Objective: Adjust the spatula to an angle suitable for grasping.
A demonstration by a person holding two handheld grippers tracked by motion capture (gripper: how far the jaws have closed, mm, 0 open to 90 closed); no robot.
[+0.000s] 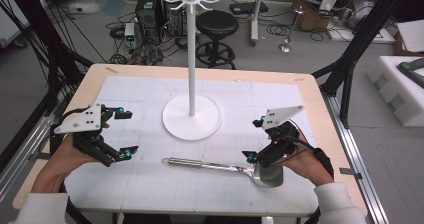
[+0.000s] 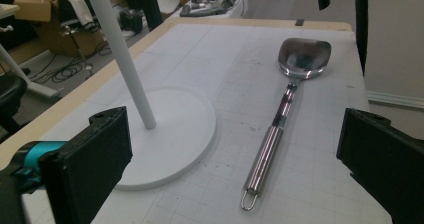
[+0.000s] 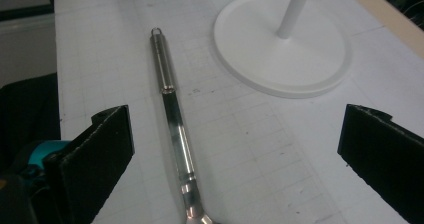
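High view: a steel spatula (image 1: pixel 220 166) lies flat on the white mat (image 1: pixel 150 91), handle toward the person's left, blade toward the right; the right gripper (image 1: pixel 256 140) hovers just over the blade end, jaws spread and holding nothing; the left gripper (image 1: pixel 126 134) hangs well apart from the handle's ring, jaws likewise spread and empty; a white hook stand (image 1: pixel 191 59) rises from its round base behind the spatula.

Left gripper view: the spatula (image 2: pixel 285 109) runs away from the camera, hanging ring nearest, blade farthest; both black jaws stand wide at the edges — released; the stand's base (image 2: pixel 172 134) sits just beside the handle.

Right gripper view: the handle (image 3: pixel 172 109) runs between the wide-set jaws, ring at the far end; nothing is gripped; the base (image 3: pixel 282 49) lies off to one side, apart from the handle.

Step in hand: likely the approach to pick up the spatula — no grasp made yet.

Next move calls for: lowering the right gripper over the neck or handle and closing squarely; the thin polished steel may slip or roll, so a centred, firm pinch seems needed.
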